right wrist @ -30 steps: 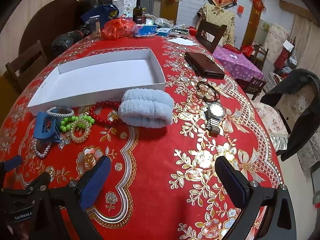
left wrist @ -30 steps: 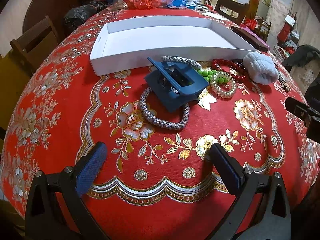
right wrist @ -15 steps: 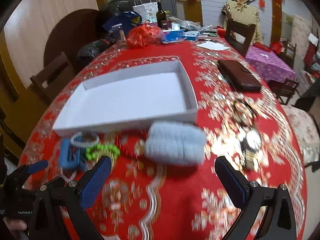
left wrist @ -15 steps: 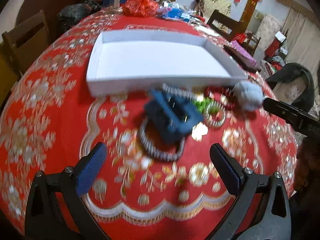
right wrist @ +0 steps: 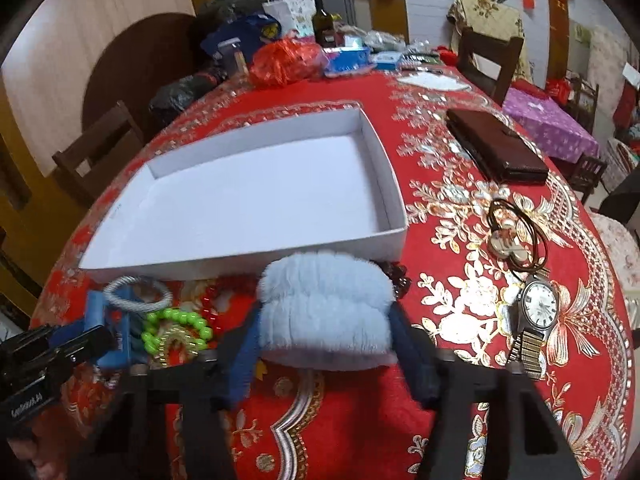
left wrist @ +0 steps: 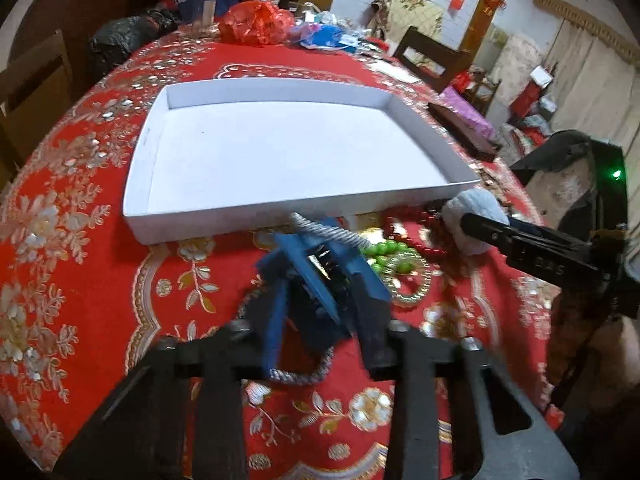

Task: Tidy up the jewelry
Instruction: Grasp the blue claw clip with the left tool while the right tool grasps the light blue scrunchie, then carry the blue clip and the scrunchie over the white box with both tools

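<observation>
Readable writing: almost none. Left gripper [right wrist: 90,346] body shows small white lettering, mirrored/blurred, can't read. Blue bag at far end of table has white characters, too small.

Left gripper [left wrist: 320,320]: jaws have just been closing, now clamped on blue claw hair clip [left wrist: 320,272], dark teeth showing, lying over a grey braided bracelet [left wrist: 298,376] on red floral tablecloth [left wrist: 80,280].

Right gripper [right wrist: 326,344]: jaws have just been closing, pads pressed on both sides of fluffy pale-blue scrunchie [right wrist: 326,312], just in front of white tray [right wrist: 394,236].

Between the two: green bead bracelet [right wrist: 176,322], gold coil band [left wrist: 408,280], red bead string [right wrist: 210,300]. Silver wristwatch [right wrist: 538,308] w/ white dial right of scrunchie; brown wallet [right wrist: 496,146] farther back.
</observation>
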`<state>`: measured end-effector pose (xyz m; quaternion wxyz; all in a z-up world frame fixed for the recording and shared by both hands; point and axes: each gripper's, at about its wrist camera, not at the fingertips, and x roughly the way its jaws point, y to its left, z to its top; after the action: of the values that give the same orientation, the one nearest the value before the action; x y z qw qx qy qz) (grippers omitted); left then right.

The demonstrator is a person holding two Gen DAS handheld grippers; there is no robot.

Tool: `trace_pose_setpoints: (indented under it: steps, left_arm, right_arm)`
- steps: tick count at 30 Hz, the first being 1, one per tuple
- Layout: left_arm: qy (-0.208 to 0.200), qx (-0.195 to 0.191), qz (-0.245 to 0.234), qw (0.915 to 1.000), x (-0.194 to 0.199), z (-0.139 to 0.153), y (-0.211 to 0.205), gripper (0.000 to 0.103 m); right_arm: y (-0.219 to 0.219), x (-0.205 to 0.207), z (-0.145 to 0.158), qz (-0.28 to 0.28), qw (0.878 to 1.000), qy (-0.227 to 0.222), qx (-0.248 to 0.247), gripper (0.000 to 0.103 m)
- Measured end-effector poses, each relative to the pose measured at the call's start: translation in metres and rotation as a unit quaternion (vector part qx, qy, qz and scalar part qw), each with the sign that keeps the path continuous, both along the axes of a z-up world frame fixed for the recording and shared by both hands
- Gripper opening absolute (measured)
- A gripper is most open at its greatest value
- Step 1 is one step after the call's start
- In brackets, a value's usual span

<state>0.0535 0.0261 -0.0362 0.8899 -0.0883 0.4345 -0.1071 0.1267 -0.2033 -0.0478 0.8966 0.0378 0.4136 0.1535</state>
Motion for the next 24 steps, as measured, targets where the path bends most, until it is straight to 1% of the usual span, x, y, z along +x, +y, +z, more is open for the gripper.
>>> trace_pose_setpoints:
  steps: [1,3,6,10,13,14,15,16,18,19,21,22,23,24]
  left_arm:
    - [-0.001,-0.007,-0.007,1.0,-0.002,0.002,0.002,0.01]
    - [-0.008,-0.01,-0.018,0.9998,-0.007,0.005,0.004,0.01]
    - [-0.027,-0.002,-0.026,0.9993,-0.017,0.012,0.008,0.009]
    - [-0.03,-0.015,-0.025,0.9991,-0.024,0.014,0.017,0.007]
    - [-0.017,-0.012,-0.031,0.9993,-0.023,0.011,0.016,0.007]
    - [-0.011,-0.017,-0.034,0.9992,-0.021,0.01,0.013,0.013]
    - [-0.007,-0.025,-0.037,0.999,-0.019,0.009,0.012,0.028]
    - [-0.009,-0.036,-0.04,0.9985,-0.017,0.01,0.009,0.048]
    - [-0.017,-0.036,-0.038,0.9985,-0.016,0.011,0.003,0.062]
    - [-0.019,-0.034,-0.04,0.9985,-0.014,0.011,-0.001,0.062]
    - [-0.018,-0.027,-0.04,0.9987,-0.009,0.009,-0.007,0.062]
    - [-0.016,-0.019,-0.035,0.9991,-0.007,0.007,-0.01,0.058]
    - [-0.013,-0.016,-0.032,0.9993,-0.005,0.005,-0.011,0.048]
    - [-0.008,-0.011,-0.031,0.9994,-0.004,0.003,-0.012,0.015]
  right_arm:
    - [-0.001,-0.003,0.002,-0.001,1.0,-0.005,0.003,0.045]
    - [-0.005,-0.007,0.006,-0.002,1.0,-0.009,0.016,0.035]
    - [-0.008,-0.015,0.011,0.002,0.999,-0.01,0.04,0.03]
    - [-0.008,-0.034,0.023,0.011,0.998,-0.022,0.059,0.03]
    - [-0.007,-0.051,0.03,0.014,0.997,-0.029,0.076,0.03]
    - [-0.007,-0.055,0.031,0.013,0.996,-0.028,0.079,0.03]
    - [-0.007,-0.059,0.031,0.011,0.996,-0.026,0.081,0.03]
    - [-0.007,-0.063,0.03,0.006,0.996,-0.023,0.083,0.03]
    - [-0.01,-0.067,0.028,-0.004,0.996,-0.01,0.089,0.03]
    - [-0.011,-0.069,0.026,-0.007,0.996,-0.005,0.091,0.03]
    - [-0.013,-0.072,0.025,-0.007,0.996,-0.002,0.087,0.03]
    - [-0.014,-0.074,0.024,-0.008,0.996,-0.002,0.084,0.03]
    - [-0.015,-0.077,0.024,-0.01,0.996,-0.001,0.087,0.03]
    - [-0.016,-0.078,0.023,-0.01,0.996,0.0,0.089,0.03]
